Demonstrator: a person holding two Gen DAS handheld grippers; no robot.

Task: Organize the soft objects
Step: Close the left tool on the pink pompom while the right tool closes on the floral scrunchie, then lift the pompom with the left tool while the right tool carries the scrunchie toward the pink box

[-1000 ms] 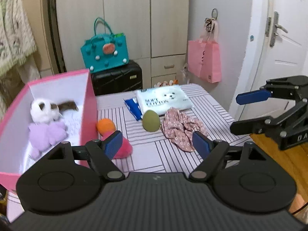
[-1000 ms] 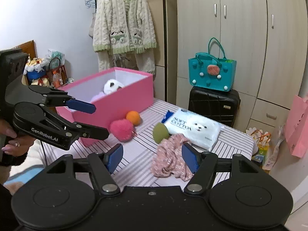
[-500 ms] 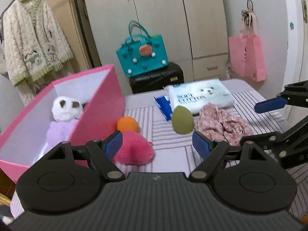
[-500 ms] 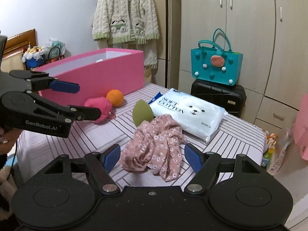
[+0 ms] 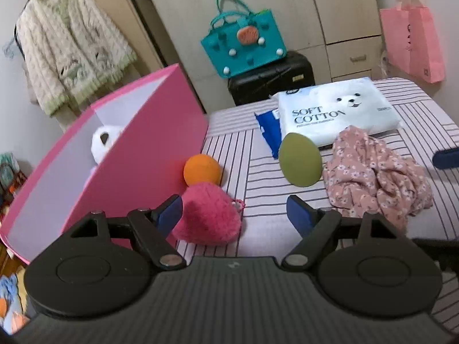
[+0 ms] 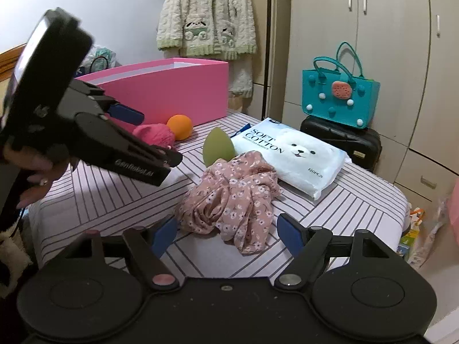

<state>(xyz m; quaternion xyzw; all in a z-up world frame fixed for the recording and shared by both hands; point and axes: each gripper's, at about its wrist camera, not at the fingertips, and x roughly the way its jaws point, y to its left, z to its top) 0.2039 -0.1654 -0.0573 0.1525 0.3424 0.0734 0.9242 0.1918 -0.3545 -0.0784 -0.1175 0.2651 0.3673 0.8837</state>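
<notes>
Behind the striped worktop [image 6: 100, 200] you have wardrobe doors, and the pink box [image 5: 149, 154] at its edge already holds a white plush toy [image 5: 101, 140], so it is probably the place for collecting. Your right tongs [image 6: 226, 235] are opening around the near end of the floral cloth [image 6: 232, 197], not pressing it. Your left tongs [image 5: 235, 215] stand wide and empty, the pink fluffy ball [image 5: 209, 215] lying just by the left pad.

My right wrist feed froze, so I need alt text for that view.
The right gripper, jaws opening, hangs over a crumpled floral cloth on a striped table. Beyond lie a green sponge, tissue pack and pink box; the left gripper reaches in from the left.
</notes>
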